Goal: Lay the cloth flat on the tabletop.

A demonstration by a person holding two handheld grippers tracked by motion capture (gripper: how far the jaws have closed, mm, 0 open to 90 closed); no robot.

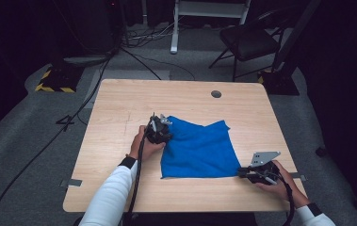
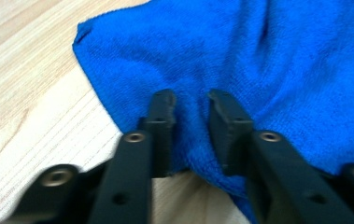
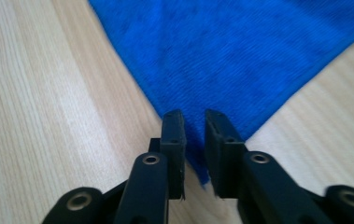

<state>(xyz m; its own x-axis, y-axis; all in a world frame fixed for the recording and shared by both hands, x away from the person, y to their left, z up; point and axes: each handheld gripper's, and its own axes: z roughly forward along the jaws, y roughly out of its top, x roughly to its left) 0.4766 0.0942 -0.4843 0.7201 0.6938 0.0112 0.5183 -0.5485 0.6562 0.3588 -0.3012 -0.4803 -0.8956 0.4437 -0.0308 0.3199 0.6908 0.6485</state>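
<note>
On the left side of the blue cloth [image 1: 198, 149], the person's left hand [image 1: 144, 145] comes in from the near edge of the desk [image 1: 119, 103] in a white sleeve [image 1: 112, 193]. This hand holds the left gripper [image 1: 163, 133] right at the far left corner of the cloth, and the gripper points toward the cloth's middle. In the left gripper view, the jaws stand a little apart over the cloth's edge. A fold of the cloth lies in the gap between the fingertips [image 2: 164, 105], but the pads do not press on it.

The cloth lies flat on the desk, a bit right of its centre. It is a bright blue towel of soft fabric, roughly square, with its near edge straight. Its far edge is uneven, with a small dip between two raised corners. A shallow crease runs across it in the left gripper view.

On the right side of the cloth, the right hand [image 1: 279, 181] rests low on the desk, and its wrist comes in from the near right. It holds the right gripper [image 1: 242, 172] level, pointing left at the near right corner of the cloth, with the grey plate [image 1: 264, 157] on top. In the right gripper view, the jaws are slightly open around that corner. The tip of the cloth lies between the fingertips [image 3: 173, 127], and a narrow gap shows on each side, so nothing is gripped.
</note>
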